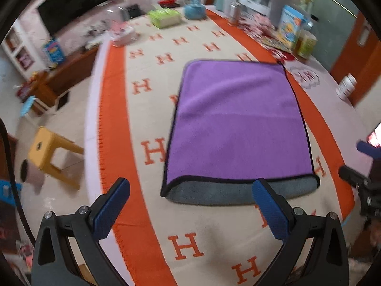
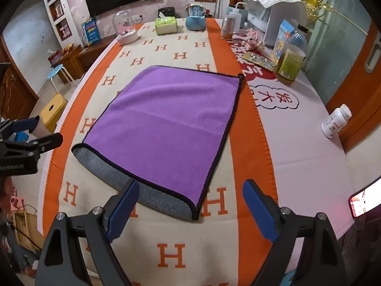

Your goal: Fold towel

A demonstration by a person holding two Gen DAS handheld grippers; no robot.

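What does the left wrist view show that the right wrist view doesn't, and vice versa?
Left wrist only: the whole yellow stool on the floor, and the right gripper at the frame's right edge. Right wrist only: the round blue stool, the red-lit phone, and the left gripper at the left edge. Both: the purple towel, folded over with grey underside showing along the near edge, and the white pill bottle.

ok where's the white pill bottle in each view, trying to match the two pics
Left wrist: the white pill bottle sits blurred at the far right edge, beyond the purple towel.
Right wrist: the pill bottle lies tilted at the right, on the pale cloth outside the orange border.
Shared landmark: the green tissue box at the table's far end.
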